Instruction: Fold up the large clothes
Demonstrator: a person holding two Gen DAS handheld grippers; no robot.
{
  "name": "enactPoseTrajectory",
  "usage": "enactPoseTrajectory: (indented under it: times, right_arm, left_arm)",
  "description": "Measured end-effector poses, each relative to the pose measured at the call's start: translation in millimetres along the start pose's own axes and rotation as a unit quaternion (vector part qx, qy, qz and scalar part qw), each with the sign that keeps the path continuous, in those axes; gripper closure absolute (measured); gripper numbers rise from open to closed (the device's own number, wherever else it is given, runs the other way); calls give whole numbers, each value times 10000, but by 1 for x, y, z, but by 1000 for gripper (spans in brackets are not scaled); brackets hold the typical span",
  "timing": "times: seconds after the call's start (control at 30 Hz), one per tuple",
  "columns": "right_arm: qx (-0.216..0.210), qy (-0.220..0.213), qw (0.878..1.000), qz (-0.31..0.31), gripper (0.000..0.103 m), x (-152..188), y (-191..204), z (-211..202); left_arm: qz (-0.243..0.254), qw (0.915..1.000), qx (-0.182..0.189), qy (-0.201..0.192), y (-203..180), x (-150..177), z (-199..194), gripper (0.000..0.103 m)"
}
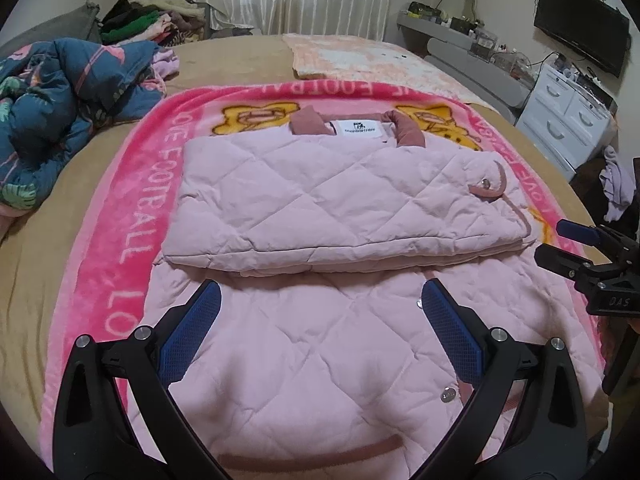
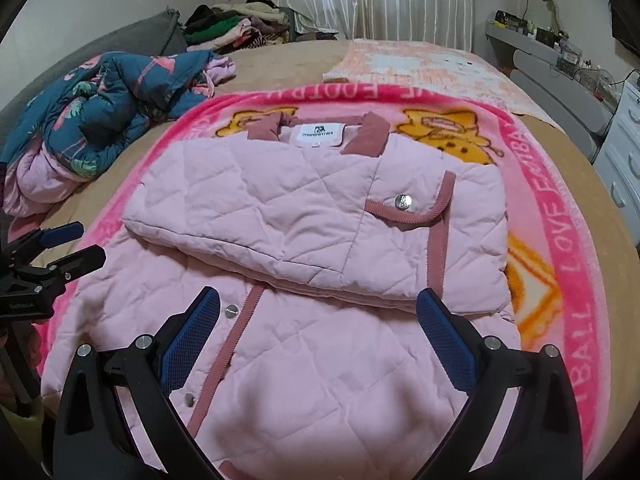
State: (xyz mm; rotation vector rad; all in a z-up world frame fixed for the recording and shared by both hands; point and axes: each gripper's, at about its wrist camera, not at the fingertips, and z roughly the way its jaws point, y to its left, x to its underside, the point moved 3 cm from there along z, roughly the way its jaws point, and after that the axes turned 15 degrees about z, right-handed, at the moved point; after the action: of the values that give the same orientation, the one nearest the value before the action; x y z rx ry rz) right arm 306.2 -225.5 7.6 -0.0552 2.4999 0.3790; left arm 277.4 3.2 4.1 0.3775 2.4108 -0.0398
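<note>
The pink quilted jacket point(image 1: 320, 264) lies flat on the pink football blanket point(image 1: 132, 184) on the bed point(image 1: 48, 248), collar at 12 o'clock and hem at 6 o'clock, so its long axis runs straight away from both tongs. The sleeves are folded across the chest in a padded band lying 9 to 3 o'clock. The left tongs point(image 1: 322, 308) and right tongs point(image 2: 318, 312) both hover over the lower body near the hem, spread wide and gripping nothing. Judged from this, the hem sits directly beneath each, left tongs nearer the 9 o'clock side, right nearer the 3 o'clock side, suiting a fold toward 12 o'clock.
</note>
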Motion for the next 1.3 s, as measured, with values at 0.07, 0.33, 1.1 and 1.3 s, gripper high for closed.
enactPoseTrajectory:
  times: [0.07, 0.33, 1.1, 1.3]
  right_arm:
    - [25, -39, 10000, 0, 5, 0, -1, -10]
    - [52, -265, 9996, -111, 5, 1, -10, -66]
    - [-266, -501, 9972, -485, 4, 59, -16, -139]
    - [-171, -286, 9984, -450, 4, 87, -32, -129]
  left_arm:
    - [-19, 10000, -16, -35, 1, 1, -7, 9]
    - [5, 9998, -1, -220, -2, 5, -36, 9]
    - [152, 9983, -24, -563, -16, 42, -93, 9]
    - [123, 9990, -146, -397, -9, 68, -89, 9]
